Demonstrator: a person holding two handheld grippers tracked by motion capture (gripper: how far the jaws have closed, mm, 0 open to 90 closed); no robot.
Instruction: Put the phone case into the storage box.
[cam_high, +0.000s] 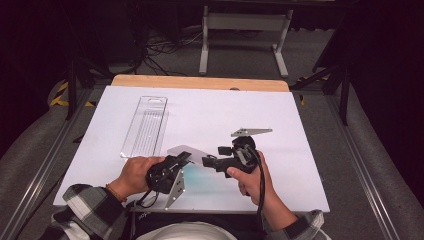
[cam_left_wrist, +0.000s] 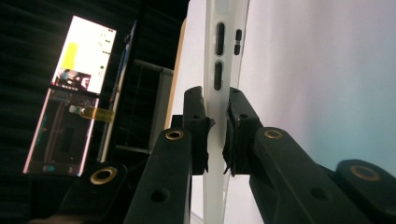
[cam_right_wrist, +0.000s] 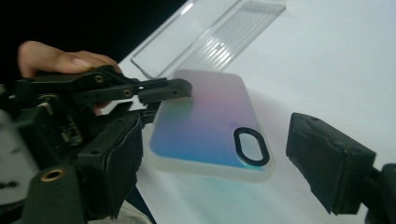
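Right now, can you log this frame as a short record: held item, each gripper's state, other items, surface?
held item: phone case, frosted, iridescent, lifted off the table
left gripper: jaws shut on the case's edge
right gripper: jaws apart on either side of the case, not pressing it
camera cutout: black-rimmed oval, facing the right gripper
other items: clear plastic package, lying flat, far left
surface: white table

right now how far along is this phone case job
Done: the phone case is out of the clear packaging tray, which lies apart on the white table. In hand: the left gripper is shut on the case's edge, holding it raised above the table. The right gripper has its jaws apart on either side of the case's camera-cutout end, not pressing. Left: the right gripper's grip, if a handover is meant.
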